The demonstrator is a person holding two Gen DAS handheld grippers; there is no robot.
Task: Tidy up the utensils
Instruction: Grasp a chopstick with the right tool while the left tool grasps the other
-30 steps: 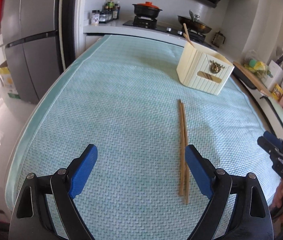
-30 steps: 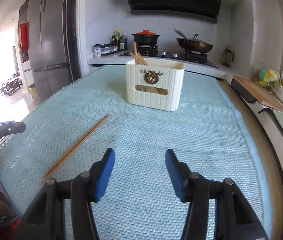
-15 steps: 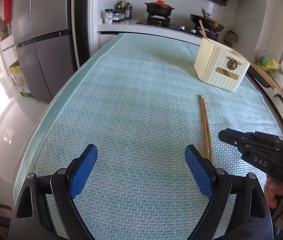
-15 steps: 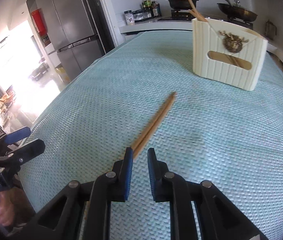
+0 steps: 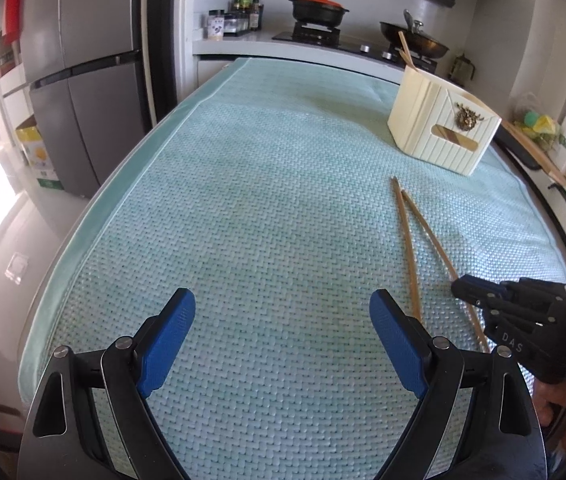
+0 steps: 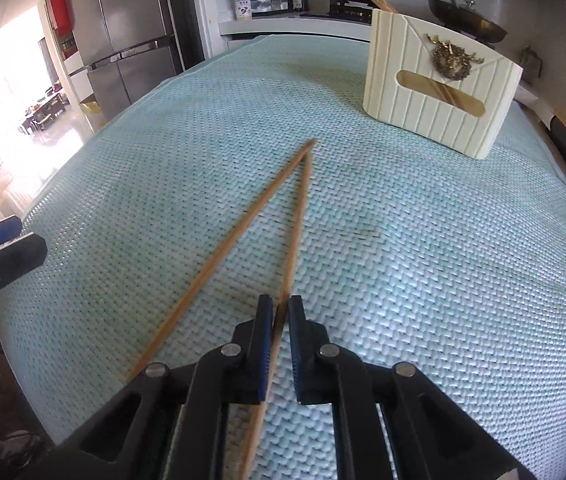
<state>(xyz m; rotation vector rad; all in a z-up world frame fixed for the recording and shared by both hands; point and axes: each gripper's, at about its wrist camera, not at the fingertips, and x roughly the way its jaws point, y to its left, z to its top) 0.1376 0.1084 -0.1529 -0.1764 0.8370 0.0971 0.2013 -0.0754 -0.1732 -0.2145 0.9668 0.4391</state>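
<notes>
Two wooden chopsticks lie on the teal mat, splayed in a V with far tips together. My right gripper (image 6: 280, 314) is shut on the right chopstick (image 6: 299, 216) near its near end; the left chopstick (image 6: 235, 240) lies free beside it. In the left wrist view the right gripper (image 5: 463, 286) grips the chopstick (image 5: 429, 236), and the other chopstick (image 5: 407, 248) lies next to it. My left gripper (image 5: 283, 320) is open and empty above the mat, left of the chopsticks. A cream utensil holder (image 6: 439, 80) (image 5: 443, 128) stands beyond, with chopsticks in it.
The teal mat (image 5: 243, 200) covers the table. A fridge (image 5: 83, 80) stands at the left. A stove with a pot (image 5: 319, 10) and a wok (image 5: 415, 40) is behind the table. A counter with clutter (image 5: 543, 136) runs along the right.
The right gripper moved left and down to the chopsticks, closed, and gripped one. That chopstick's near end swung aside, so the pair now splays in a V. The left gripper stayed open.
</notes>
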